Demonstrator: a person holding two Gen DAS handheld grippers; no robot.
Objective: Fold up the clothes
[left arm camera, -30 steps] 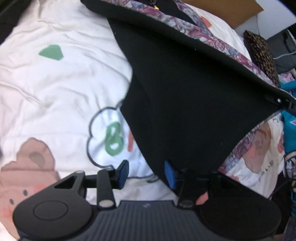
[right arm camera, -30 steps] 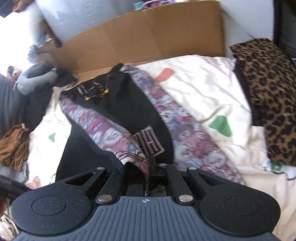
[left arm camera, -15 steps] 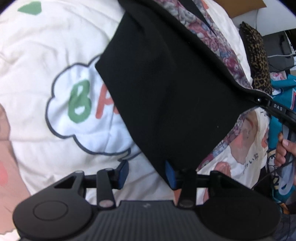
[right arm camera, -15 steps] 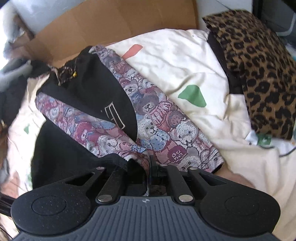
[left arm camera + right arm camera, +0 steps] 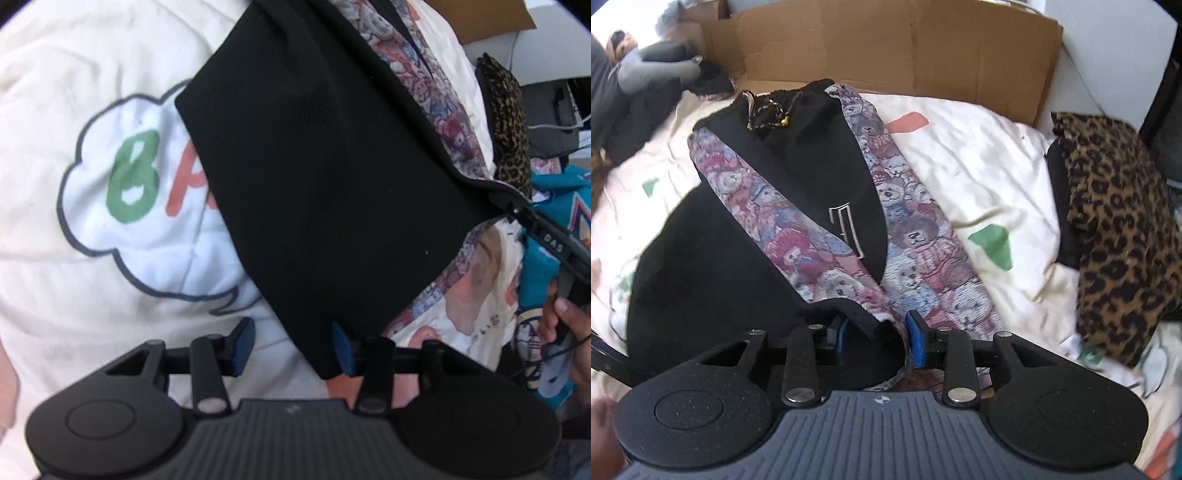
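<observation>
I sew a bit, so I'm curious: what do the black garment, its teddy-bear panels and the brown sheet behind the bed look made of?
Black garment: matte, soft knit, maybe fleece or jersey; it drapes without shine. Teddy-bear panels: woven tapestry-like cloth, since fine ribbed threads show in the picture pattern. Brown sheet: plain cardboard, dull, with creases and cut edges.

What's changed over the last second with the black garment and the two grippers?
The right gripper, shut on the black garment's edge before, is opening; the fabric lies loose between its pads. The garment has settled lower onto the white bedspread. The left gripper stayed open, cloth draped against one pad only.
</observation>
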